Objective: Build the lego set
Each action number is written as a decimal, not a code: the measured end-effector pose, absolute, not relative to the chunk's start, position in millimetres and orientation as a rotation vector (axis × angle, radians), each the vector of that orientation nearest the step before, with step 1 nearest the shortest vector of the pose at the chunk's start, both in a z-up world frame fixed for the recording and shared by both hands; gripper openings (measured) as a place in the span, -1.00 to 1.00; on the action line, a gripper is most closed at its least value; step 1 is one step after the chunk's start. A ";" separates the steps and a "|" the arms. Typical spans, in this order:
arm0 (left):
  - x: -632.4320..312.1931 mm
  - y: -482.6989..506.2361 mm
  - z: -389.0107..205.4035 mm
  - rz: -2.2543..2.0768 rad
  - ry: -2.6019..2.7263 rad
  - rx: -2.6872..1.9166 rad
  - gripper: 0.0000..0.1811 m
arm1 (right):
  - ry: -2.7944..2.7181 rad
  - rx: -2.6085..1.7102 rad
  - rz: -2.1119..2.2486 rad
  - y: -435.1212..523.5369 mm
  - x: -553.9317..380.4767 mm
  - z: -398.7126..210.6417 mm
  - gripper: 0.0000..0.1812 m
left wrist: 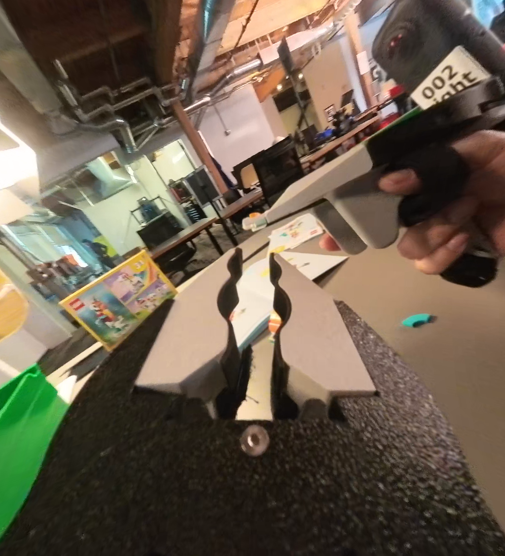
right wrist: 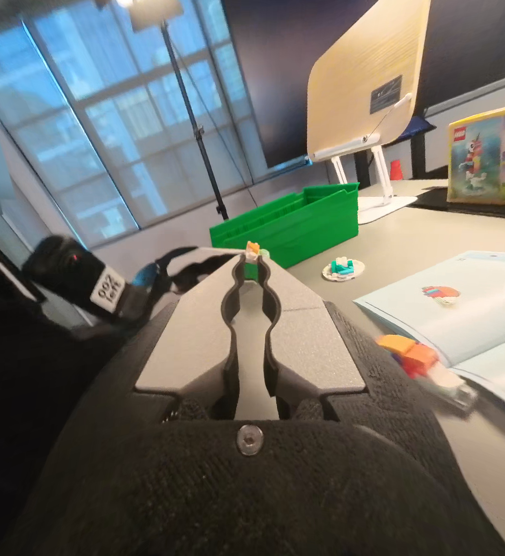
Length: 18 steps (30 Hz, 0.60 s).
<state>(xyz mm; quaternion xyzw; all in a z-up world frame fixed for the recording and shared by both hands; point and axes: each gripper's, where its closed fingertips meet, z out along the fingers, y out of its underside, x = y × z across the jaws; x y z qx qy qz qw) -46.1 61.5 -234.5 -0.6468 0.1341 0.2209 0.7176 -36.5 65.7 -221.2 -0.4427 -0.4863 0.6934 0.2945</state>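
My right gripper is shut on a small orange and white brick piece at its fingertips, held above the grey table. In the left wrist view the right gripper is held by a hand at upper right. My left gripper is slightly open and empty, low over the open instruction booklet. An orange and red brick assembly lies blurred at the booklet's near edge. A white round plate with teal bricks sits in front of the green bin.
The set's yellow box stands at the far right, beside a beige book stand. The box and the bin also show in the left wrist view. A teal piece lies loose on the table. My left and right fingertips are right by each other.
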 end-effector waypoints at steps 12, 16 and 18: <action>-37.2 64.9 -210.7 0.688 0.350 -1.304 -0.90 | -0.603 -1.478 2.541 64.3 -38.7 -212.9 -0.93; -38.7 65.7 -213.1 0.692 0.350 -1.311 -0.92 | -0.545 -1.497 2.585 62.9 -39.2 -215.9 -0.93; -39.8 66.4 -215.5 0.665 0.337 -1.320 -0.92 | -0.544 -1.501 2.563 63.5 -39.8 -217.8 -0.93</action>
